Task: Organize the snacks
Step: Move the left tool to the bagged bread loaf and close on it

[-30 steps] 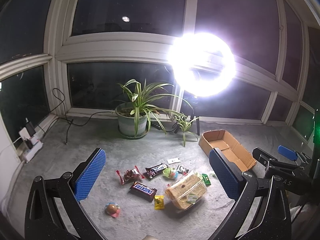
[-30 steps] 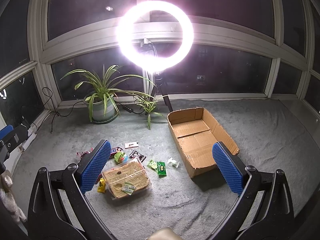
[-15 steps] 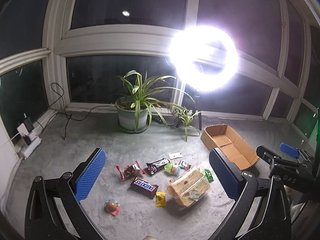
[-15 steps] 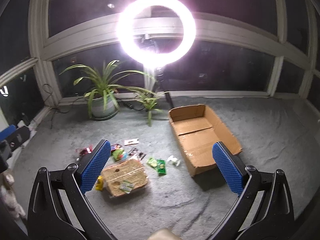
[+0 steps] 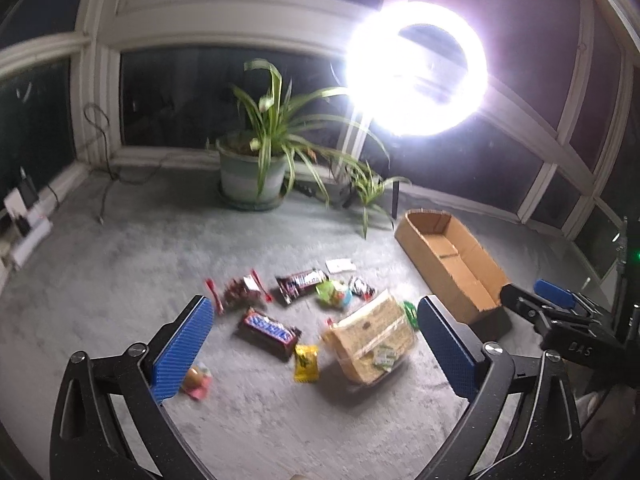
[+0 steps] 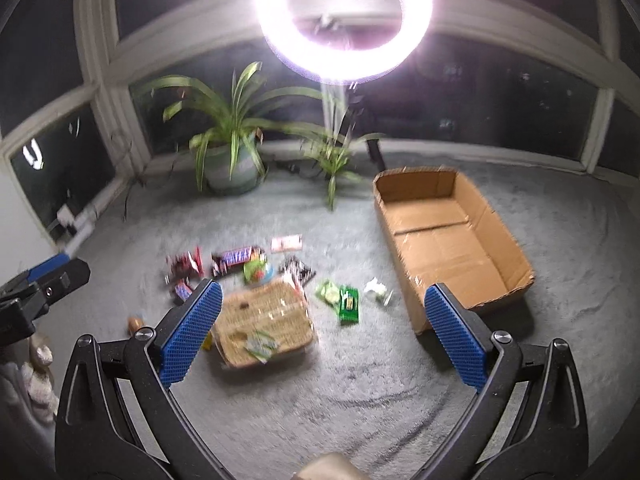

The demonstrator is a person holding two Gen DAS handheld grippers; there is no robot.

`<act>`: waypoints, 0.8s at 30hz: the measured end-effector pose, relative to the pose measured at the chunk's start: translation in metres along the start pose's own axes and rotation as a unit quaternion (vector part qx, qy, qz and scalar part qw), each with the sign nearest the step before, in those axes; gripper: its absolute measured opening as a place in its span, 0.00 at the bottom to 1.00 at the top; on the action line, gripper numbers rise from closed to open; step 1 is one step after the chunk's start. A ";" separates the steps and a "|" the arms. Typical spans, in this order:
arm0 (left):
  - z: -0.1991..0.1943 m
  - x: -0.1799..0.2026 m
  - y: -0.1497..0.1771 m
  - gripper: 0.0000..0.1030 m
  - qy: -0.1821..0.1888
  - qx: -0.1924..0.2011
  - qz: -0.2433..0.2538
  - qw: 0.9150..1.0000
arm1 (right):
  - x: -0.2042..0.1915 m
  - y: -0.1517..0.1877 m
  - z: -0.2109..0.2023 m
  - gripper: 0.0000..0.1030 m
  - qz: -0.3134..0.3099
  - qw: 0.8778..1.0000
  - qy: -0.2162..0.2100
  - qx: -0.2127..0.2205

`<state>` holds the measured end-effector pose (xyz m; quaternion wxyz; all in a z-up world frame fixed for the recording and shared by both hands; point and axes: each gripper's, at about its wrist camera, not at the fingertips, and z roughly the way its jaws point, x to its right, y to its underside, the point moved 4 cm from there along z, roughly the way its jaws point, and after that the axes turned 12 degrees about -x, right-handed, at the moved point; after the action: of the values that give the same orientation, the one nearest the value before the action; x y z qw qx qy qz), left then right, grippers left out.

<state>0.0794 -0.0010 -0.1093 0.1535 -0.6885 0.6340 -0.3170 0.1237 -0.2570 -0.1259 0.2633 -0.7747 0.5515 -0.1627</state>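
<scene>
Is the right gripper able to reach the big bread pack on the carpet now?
Probably yes. The right gripper is open and empty, the bread pack lies just ahead of it, and nothing stands between them.

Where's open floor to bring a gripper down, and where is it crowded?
Bare carpet lies in front of the big biscuit pack and between the green packets and cardboard box, whose inside is bare. Crowded: snacks around the Snickers bar.
</scene>
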 end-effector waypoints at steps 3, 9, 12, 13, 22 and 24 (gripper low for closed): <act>0.013 -0.002 0.009 0.91 0.014 -0.022 -0.011 1.000 | 0.002 0.002 0.019 1.00 -0.017 1.000 -0.010 -0.024; 0.040 -0.003 0.027 0.85 0.048 -0.067 -0.036 0.996 | 0.004 0.000 0.055 1.00 -0.033 0.995 -0.070 -0.065; 0.056 0.000 0.036 0.79 0.066 -0.085 -0.046 0.993 | 0.001 -0.002 0.072 1.00 -0.053 0.992 -0.078 -0.080; 0.061 0.000 0.038 0.79 0.072 -0.092 -0.051 0.992 | -0.001 -0.002 0.077 1.00 -0.060 0.991 -0.081 -0.083; 0.093 0.012 0.052 0.64 0.105 -0.128 -0.072 0.984 | 0.001 -0.002 0.131 0.82 -0.061 0.977 -0.134 -0.151; 0.100 0.016 0.053 0.58 0.107 -0.133 -0.072 0.983 | -0.001 -0.002 0.140 0.78 -0.060 0.972 -0.155 -0.165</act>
<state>0.1009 -0.0429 -0.2131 -0.0313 -0.7083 0.6323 -0.3124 0.2010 -0.2237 -0.2382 0.2044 -0.8549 0.4754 0.0372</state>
